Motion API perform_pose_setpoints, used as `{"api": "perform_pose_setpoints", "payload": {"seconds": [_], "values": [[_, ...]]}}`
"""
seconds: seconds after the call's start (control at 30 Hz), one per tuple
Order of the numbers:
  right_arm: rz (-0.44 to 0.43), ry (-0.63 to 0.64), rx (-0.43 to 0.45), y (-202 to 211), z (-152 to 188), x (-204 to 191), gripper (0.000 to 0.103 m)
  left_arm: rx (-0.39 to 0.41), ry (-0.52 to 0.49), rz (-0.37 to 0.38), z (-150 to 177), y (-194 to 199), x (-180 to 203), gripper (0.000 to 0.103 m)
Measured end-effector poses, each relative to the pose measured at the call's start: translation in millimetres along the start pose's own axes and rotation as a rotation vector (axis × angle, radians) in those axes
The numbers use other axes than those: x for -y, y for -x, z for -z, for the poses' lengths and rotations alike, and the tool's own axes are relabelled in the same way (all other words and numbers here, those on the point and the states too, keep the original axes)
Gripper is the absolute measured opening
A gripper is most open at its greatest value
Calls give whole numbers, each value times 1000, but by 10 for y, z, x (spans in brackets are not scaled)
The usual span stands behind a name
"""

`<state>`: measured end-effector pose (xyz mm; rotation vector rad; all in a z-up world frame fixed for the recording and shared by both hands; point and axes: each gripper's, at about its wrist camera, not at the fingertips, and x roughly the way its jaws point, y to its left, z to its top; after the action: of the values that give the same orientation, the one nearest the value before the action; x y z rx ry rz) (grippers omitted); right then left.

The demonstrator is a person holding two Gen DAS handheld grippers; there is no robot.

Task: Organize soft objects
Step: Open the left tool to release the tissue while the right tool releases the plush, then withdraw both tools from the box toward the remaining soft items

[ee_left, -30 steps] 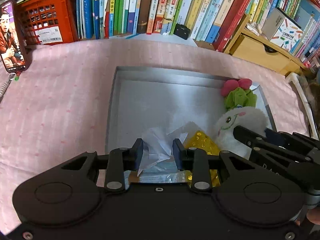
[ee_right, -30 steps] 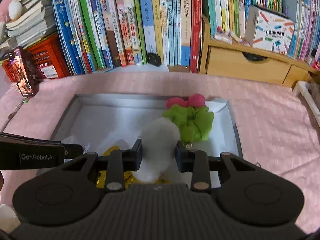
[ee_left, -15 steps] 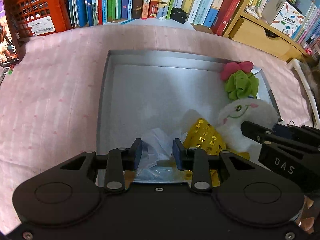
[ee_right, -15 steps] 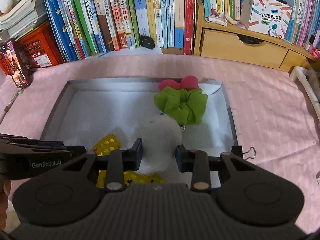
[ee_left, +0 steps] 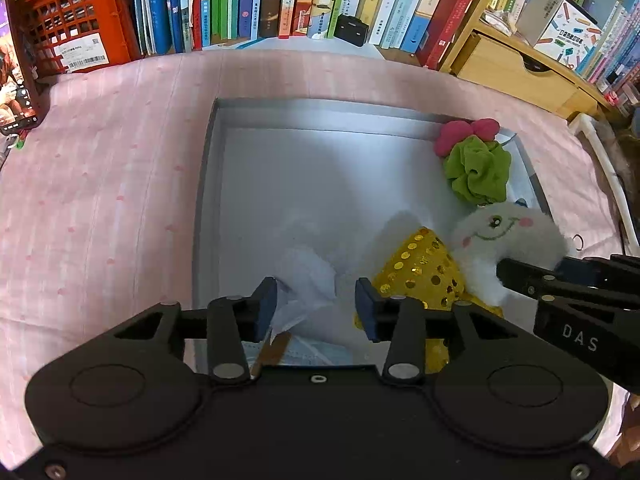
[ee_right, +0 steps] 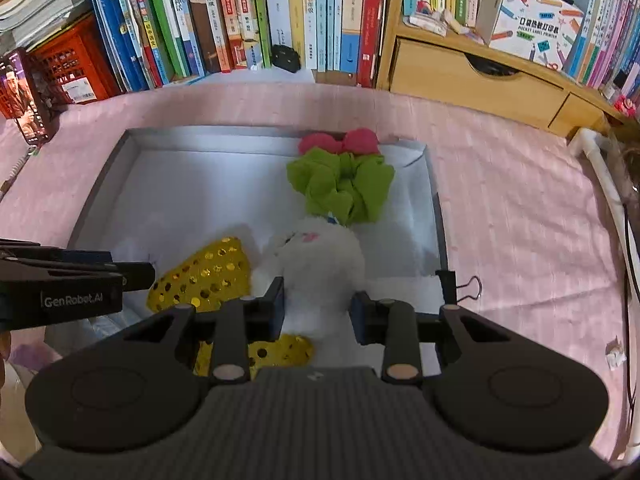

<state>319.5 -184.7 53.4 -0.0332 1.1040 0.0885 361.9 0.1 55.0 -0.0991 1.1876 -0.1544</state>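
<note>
Two tools work over a shallow grey tray (ee_left: 208, 184) that lies on a pink dotted cloth (ee_left: 100, 200), with a row of upright books (ee_right: 280, 12) behind it.

Left tool (ee_left: 316, 304): its jaws have just been opening and now stand a little apart, with a crumpled piece of white tissue (ee_left: 308, 276) lying loose between them, no pad pressing on it. The tissue sits in the tray's near left part, pale and creased, with a bluish flat packet (ee_left: 308, 354) just under it at the near wall.

Right tool (ee_right: 318, 306): its jaws are closed on a white plush toy (ee_right: 320, 256), the pads squeezing the fluffy body from both sides. The toy is round and woolly, with a stitched smile, dark eyes and pink cheeks seen from the left wrist view (ee_left: 508, 236). It lies in the tray's near right part.

Touching the plush toy on its left is a yellow sequinned piece (ee_right: 204, 274), shiny with round gold discs, partly tucked beneath the toy; a second bit of it shows under the right tool at the tray's near edge.

Beyond the toy, by the tray's far right corner, sits a ruffled green scrunchie (ee_right: 344, 184) with a pink bow (ee_right: 340, 142) touching its far side.

A black binder clip (ee_right: 460, 284) grips the tray's near right corner.
</note>
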Motion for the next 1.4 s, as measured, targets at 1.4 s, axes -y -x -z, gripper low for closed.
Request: {"api": "perform_pose_setpoints", "payload": {"seconds": [1.4], "values": [[-126,-19,322,1219,913,454,70,361,-154,45,1153,1313,489,71]]}}
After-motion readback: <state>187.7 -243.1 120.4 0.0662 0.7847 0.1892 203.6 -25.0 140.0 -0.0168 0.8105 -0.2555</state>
